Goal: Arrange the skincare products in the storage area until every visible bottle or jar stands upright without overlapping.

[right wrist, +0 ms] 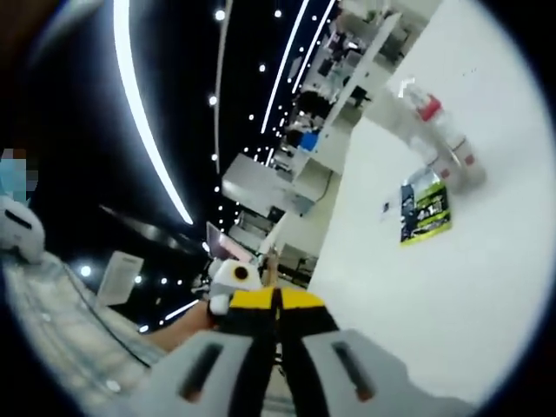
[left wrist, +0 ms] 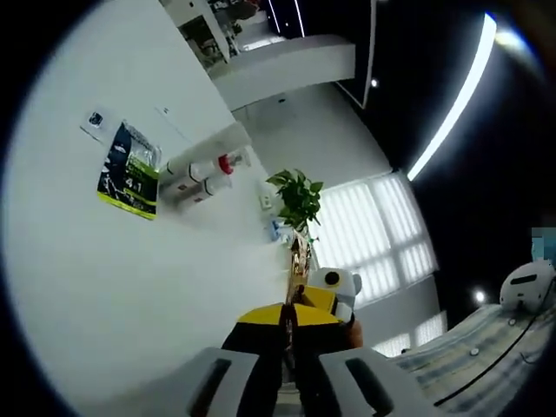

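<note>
Two white bottles [left wrist: 201, 174] lie on their sides on the white table [left wrist: 104, 287], side by side just beside the green-and-black sachet [left wrist: 130, 170], long axes parallel, red caps pointing away from it toward the potted plant [left wrist: 297, 198], seen in the left gripper view. Bottles [right wrist: 439, 139] and sachet [right wrist: 425, 209] also show in the right gripper view. Left gripper [left wrist: 288, 373] and right gripper [right wrist: 278, 369] have jaws slightly parted, holding nothing.

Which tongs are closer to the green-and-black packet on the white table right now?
Left, marginally. The left tongs sit well back from the packet, which looks slightly larger in their view; the right tongs are likewise well back, neither touching it.
</note>
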`<state>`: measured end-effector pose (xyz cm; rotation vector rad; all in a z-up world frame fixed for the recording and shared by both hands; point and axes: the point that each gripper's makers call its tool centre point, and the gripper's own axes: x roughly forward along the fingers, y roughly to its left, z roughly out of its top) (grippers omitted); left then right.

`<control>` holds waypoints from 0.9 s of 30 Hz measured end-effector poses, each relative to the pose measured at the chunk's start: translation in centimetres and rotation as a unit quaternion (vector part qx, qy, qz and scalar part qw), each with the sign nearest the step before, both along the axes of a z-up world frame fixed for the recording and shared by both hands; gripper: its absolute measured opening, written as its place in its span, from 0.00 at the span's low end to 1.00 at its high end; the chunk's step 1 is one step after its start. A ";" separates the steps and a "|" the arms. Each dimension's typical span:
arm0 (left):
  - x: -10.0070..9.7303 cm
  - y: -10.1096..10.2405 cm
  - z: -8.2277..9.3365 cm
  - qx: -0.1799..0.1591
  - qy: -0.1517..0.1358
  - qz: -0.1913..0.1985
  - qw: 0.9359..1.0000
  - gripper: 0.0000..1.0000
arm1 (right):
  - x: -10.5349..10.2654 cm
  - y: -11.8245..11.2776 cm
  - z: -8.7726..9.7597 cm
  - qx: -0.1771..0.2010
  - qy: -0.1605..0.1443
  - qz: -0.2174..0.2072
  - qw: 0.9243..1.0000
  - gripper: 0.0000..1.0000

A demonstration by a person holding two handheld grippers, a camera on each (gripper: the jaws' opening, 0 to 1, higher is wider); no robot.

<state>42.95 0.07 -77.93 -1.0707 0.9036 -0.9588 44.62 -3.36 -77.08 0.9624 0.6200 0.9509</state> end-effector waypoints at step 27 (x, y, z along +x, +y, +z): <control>1.7 2.5 -2.3 0.023 0.031 0.047 0.998 0.00 | -0.8 -2.2 -5.4 -0.311 -0.120 0.013 0.943 0.46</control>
